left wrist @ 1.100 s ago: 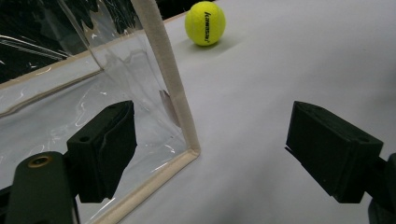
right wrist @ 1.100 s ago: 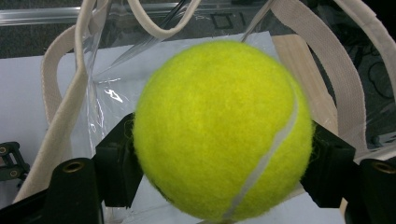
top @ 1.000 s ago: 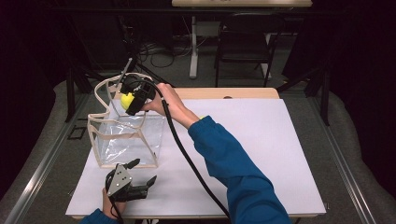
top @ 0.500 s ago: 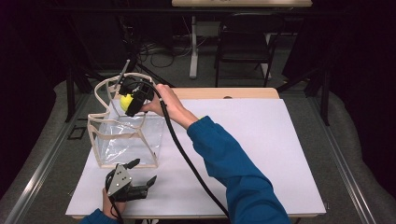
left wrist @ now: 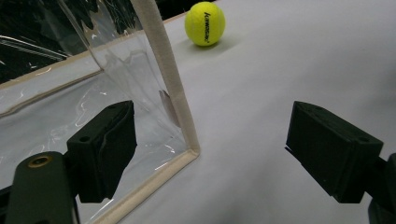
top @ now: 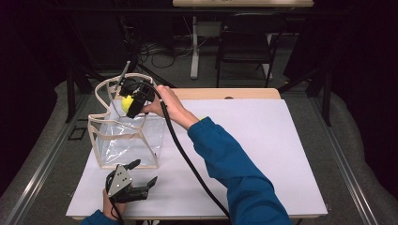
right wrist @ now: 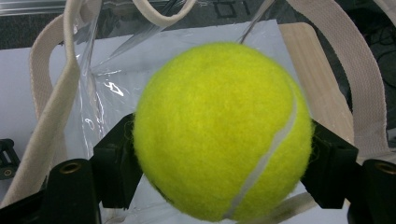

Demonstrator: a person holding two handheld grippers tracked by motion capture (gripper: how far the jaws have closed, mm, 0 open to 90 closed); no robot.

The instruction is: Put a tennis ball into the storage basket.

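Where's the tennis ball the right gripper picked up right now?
In the high view, the tennis ball sits between the right gripper's jaws at far left, over the open top of the clear bag, among its handles.

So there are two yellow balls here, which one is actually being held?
The fuzzy tennis ball, clamped between the right gripper jaws above the clear bag. The smaller smooth ball with printed lettering lies free on the white table.

Count on the tabletop (top: pixel 281 154)
Two tennis balls (right wrist: pixel 219 130), one clear bag (top: pixel 124 140) beside them, two grippers (top: pixel 141 180); one chair (top: pixel 244 47) behind the tabletop.
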